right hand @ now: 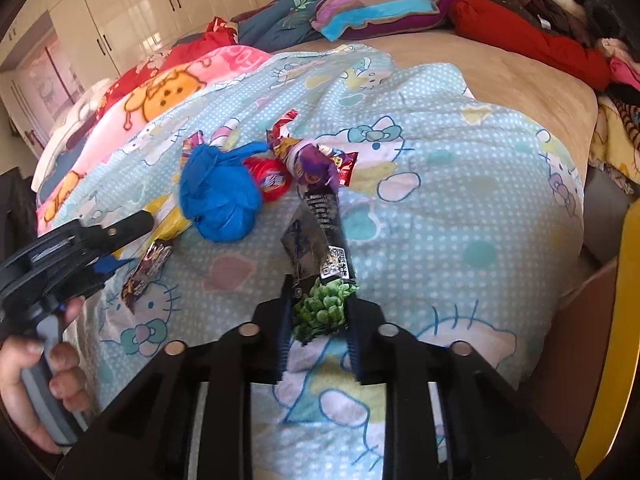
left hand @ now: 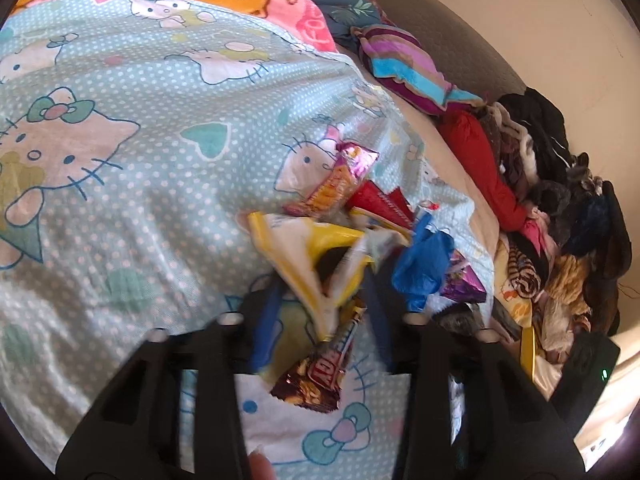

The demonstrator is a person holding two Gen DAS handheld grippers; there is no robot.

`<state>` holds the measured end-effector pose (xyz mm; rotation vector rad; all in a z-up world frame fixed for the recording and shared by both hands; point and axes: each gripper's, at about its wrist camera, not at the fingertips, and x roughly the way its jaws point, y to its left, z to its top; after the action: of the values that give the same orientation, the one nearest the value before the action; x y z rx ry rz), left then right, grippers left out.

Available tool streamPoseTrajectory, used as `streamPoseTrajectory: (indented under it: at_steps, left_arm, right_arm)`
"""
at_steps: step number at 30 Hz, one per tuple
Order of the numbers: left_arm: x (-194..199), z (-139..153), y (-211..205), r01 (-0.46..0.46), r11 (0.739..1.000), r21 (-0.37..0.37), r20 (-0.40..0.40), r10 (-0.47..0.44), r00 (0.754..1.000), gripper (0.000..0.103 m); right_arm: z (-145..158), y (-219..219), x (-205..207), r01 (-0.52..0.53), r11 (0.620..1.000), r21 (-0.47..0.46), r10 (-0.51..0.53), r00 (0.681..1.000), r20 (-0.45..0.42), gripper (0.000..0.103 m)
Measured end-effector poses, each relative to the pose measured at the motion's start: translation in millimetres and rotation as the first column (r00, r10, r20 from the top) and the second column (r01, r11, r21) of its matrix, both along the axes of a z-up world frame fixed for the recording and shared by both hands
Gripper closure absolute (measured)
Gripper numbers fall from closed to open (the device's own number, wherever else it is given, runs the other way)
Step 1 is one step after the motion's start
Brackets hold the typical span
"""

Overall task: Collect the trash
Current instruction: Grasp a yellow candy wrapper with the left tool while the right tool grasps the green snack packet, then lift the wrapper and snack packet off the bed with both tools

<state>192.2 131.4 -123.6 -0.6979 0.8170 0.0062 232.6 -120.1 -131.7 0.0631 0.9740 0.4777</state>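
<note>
On the bed's light-blue cat-print quilt (right hand: 460, 184), the right hand-held gripper (right hand: 318, 320) is clamped narrowly on the green-printed end of a black foil snack wrapper (right hand: 320, 240). The left hand-held gripper (left hand: 320, 300) pinches a yellow-and-white plastic wrapper (left hand: 304, 256), above a brown foil wrapper (left hand: 320, 372). A crumpled blue plastic bag (right hand: 218, 196) lies just beside.

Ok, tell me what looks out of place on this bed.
Snack wrappers and a crumpled blue glove lie scattered on the cartoon-cat bedsheet, where litter doesn't belong. A heap of clothes is piled untidily along the bed's edge.
</note>
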Motion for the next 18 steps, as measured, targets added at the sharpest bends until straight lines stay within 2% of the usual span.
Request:
streamPoseTrajectory:
  at_steps: [4, 9, 18]
  left_arm:
    - [-5, 2, 2, 0.002, 1.000, -0.005, 0.015, -0.002, 1.000, 0.089]
    - [-24, 19, -4, 0.007, 0.999, 0.036, 0.073, -0.010, 0.997, 0.092]
    - [-56, 60, -18, 0.031, 0.990, 0.137, 0.177, -0.055, 0.983, 0.093]
  right_arm:
    - [7, 7, -14, -0.043, 0.999, 0.000, 0.042, 0.999, 0.034, 0.084]
    - [18, 13, -33, -0.099, 0.995, -0.003, 0.099, 0.991, 0.094, 0.084]
    - [29, -8, -56, -0.083, 0.993, 0.088, 0.074, 0.992, 0.101, 0.084]
